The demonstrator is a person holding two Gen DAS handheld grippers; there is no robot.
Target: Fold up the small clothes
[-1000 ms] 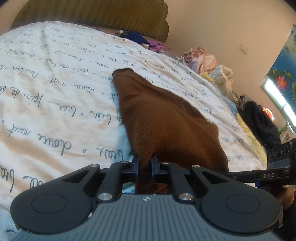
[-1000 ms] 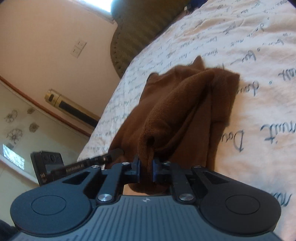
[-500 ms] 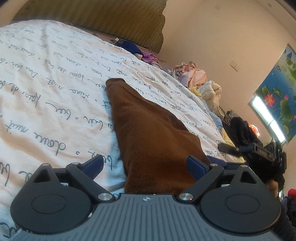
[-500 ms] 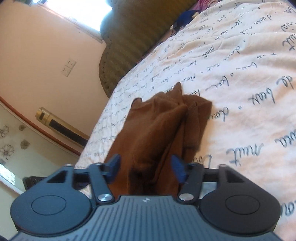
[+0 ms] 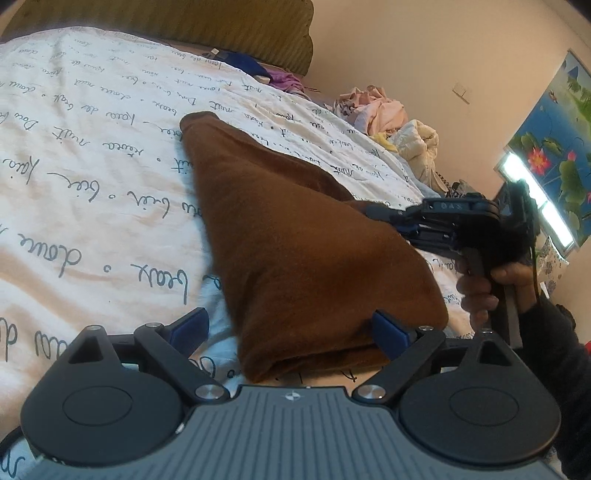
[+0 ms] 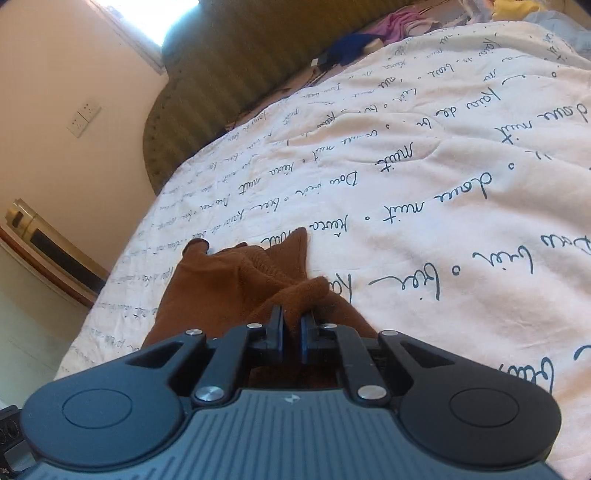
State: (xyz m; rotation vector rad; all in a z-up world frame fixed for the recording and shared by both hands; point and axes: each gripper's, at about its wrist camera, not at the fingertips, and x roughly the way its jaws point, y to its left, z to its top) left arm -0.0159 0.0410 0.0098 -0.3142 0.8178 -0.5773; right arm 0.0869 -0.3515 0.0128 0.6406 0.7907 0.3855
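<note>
A brown garment (image 5: 295, 240) lies folded lengthwise on the white bedsheet (image 5: 92, 184), running away from my left gripper (image 5: 288, 326). That gripper is open, its blue pads (image 5: 190, 326) standing wide on either side of the garment's near end without pressing it. In the right wrist view my right gripper (image 6: 291, 325) has its jaws closing, with a bunched fold of the brown garment (image 6: 221, 280) pinched between the pads. From the left wrist view, the right gripper (image 5: 384, 218) meets the garment's right edge, held by a person's hand (image 5: 476, 291).
The sheet carries grey handwriting print. An olive ribbed headboard (image 5: 184, 22) stands at the far end. Blue and purple clothes (image 5: 243, 62) and a pile of pale clothes (image 5: 373, 107) lie along the bed's far right edge. A wall rises beyond.
My left gripper opened and let go of the garment's near end. The right gripper opened, shifted along the cloth, then shut again on a fold.
</note>
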